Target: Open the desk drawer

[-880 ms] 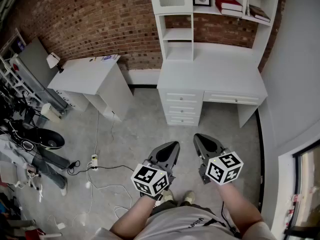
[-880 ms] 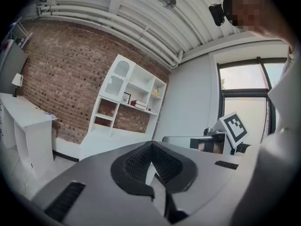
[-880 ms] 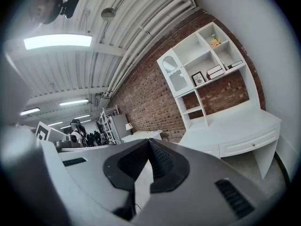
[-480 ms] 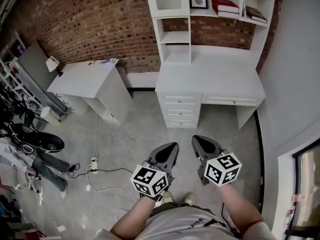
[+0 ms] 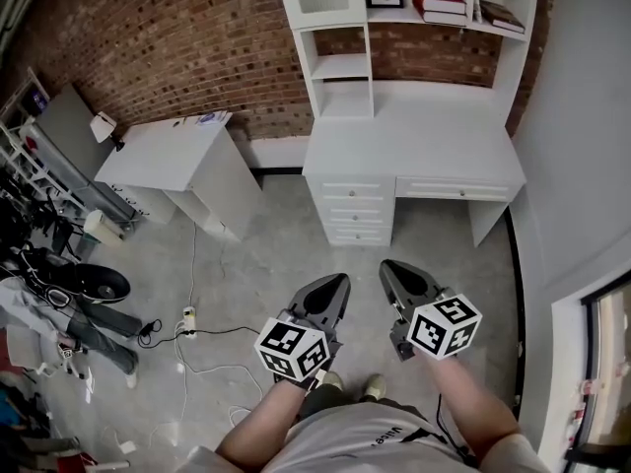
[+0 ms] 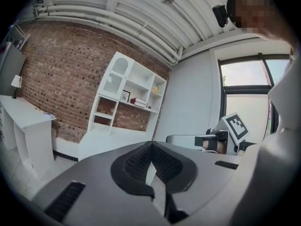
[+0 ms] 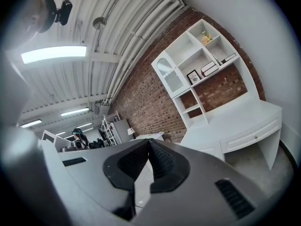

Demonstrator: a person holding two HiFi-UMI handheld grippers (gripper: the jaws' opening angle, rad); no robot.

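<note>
Hutch on the desk is getting cut off at the top edge of the head view, so its upper shelves are only partly showing. The desk's right end is sitting tight to the grey wall and is hard to make out. The drawer knobs are too small to read.

Counts: two grippers, one wide desk drawer and three small drawers stacked at the desk's left end.

The desk drawer is sitting under the desktop, right of the stack, over the knee gap. It is lying flush and closed. Its long axis is running along the desk's front edge, with its face pointing toward the person.

Left gripper and right gripper are hovering well in front of the desk, side by side. Both are showing their fingers pressed together with nothing between them.
</note>
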